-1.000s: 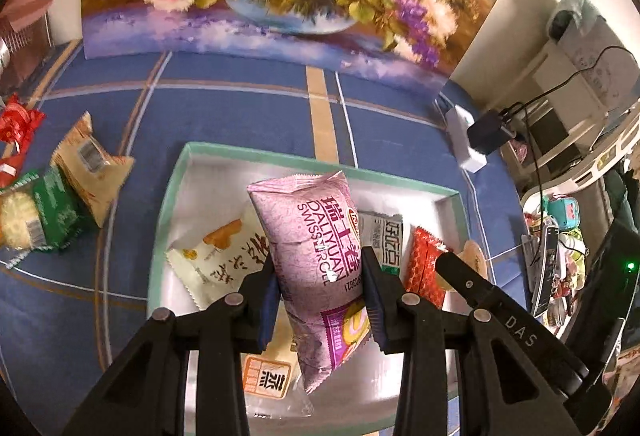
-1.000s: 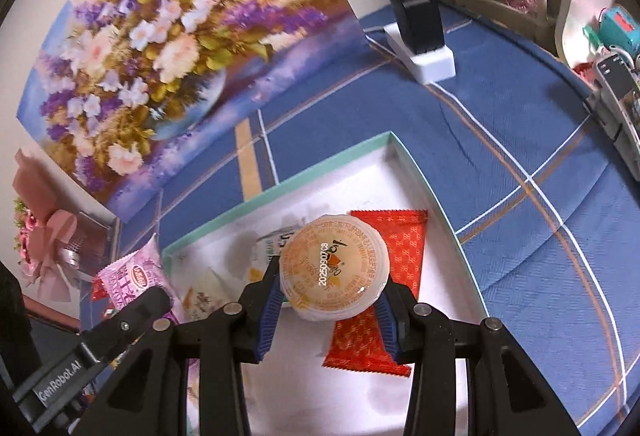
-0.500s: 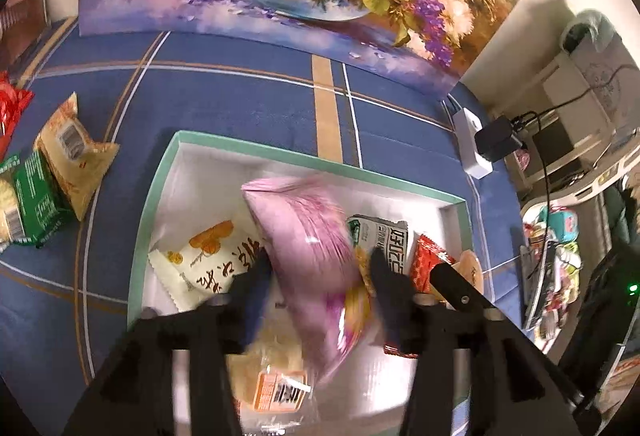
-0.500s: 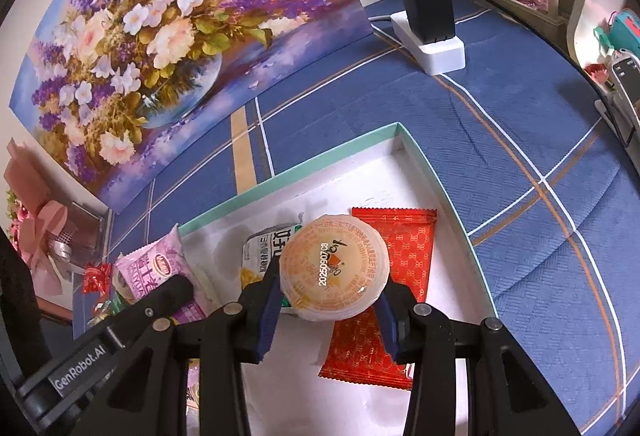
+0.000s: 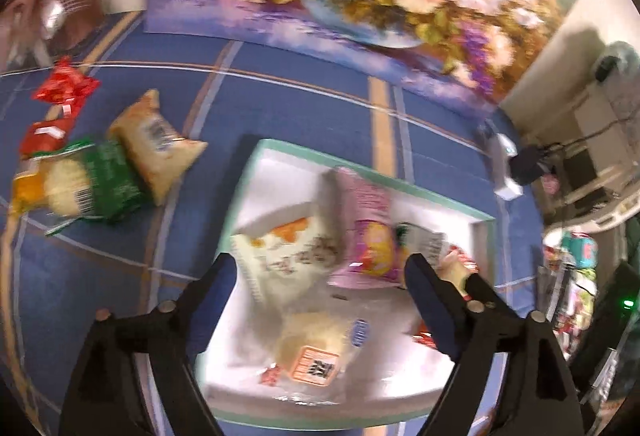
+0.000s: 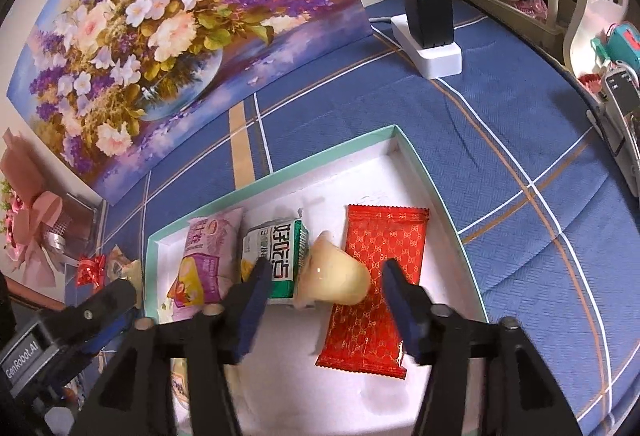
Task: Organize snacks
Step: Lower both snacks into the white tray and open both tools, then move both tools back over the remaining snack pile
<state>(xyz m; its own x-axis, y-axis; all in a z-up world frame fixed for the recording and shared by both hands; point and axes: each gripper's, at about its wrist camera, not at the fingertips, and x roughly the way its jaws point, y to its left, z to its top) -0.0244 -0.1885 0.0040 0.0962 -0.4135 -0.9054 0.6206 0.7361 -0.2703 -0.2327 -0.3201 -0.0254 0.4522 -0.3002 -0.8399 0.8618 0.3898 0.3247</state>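
Snacks sit in a white tray with mint-green rim [image 6: 434, 191] on a blue plaid tablecloth [image 6: 520, 139]. Right gripper [image 6: 324, 288] has jaws apart, just been opening, with a pale jelly cup [image 6: 336, 276] tipped on its side between them, pads not pressing it; the cup rests partly on a red wafer packet [image 6: 380, 268], just right of a green-and-white snack packet [image 6: 276, 256]. Pink Swiss roll bag [image 6: 208, 260] lies in the tray left of that. Left gripper [image 5: 320, 276] jaws also wide apart, just been opening, nothing clamped; the pink bag lies in the tray beyond them, beside a white-and-orange packet [image 5: 288, 256]. Clear-wrapped cake with orange label [image 5: 316, 356] at the tray's near edge. Left view is blurred. Outside the tray, far left: a tan packet [image 5: 156, 147], green packet [image 5: 100, 179], red wrapped candies [image 5: 60, 91]. Floral painting [image 6: 160, 15] stands at the far side.
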